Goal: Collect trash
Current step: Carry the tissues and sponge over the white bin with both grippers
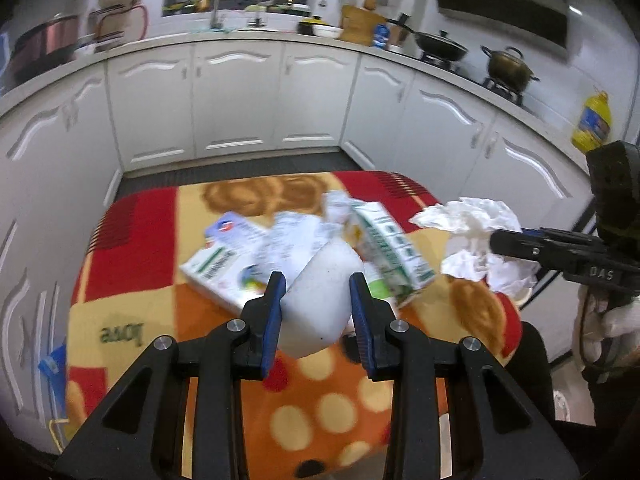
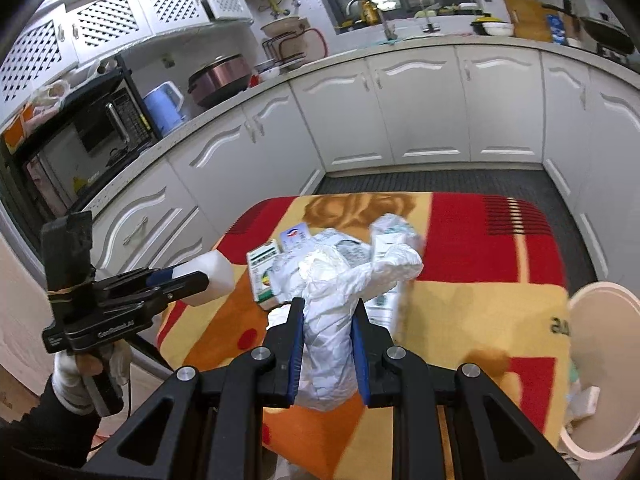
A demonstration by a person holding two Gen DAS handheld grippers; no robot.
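Note:
My left gripper (image 1: pixel 318 288) is shut on a white plastic bottle (image 1: pixel 320 304), held just above the table. In the right wrist view the left gripper (image 2: pixel 202 278) shows at the left with the white bottle (image 2: pixel 214 276) in its jaws, a gloved hand (image 2: pixel 76 376) below it. My right gripper (image 2: pixel 328 312) is shut on a crumpled white paper wad (image 2: pixel 328 328). In the left wrist view the right gripper (image 1: pixel 496 242) carries that paper wad (image 1: pixel 472 220) at the right. On the colourful blanket (image 1: pixel 140 300) lie a green-white carton (image 1: pixel 390 250), a flat box (image 1: pixel 218 272) and loose papers (image 1: pixel 288 244).
A pale round trash bin (image 2: pixel 600 312) with some waste inside stands off the table's right edge. White kitchen cabinets (image 1: pixel 236 100) surround the table on three sides. A dark floor mat (image 2: pixel 432 182) lies beyond it. A yellow oil bottle (image 1: pixel 592 124) stands on the counter at the right.

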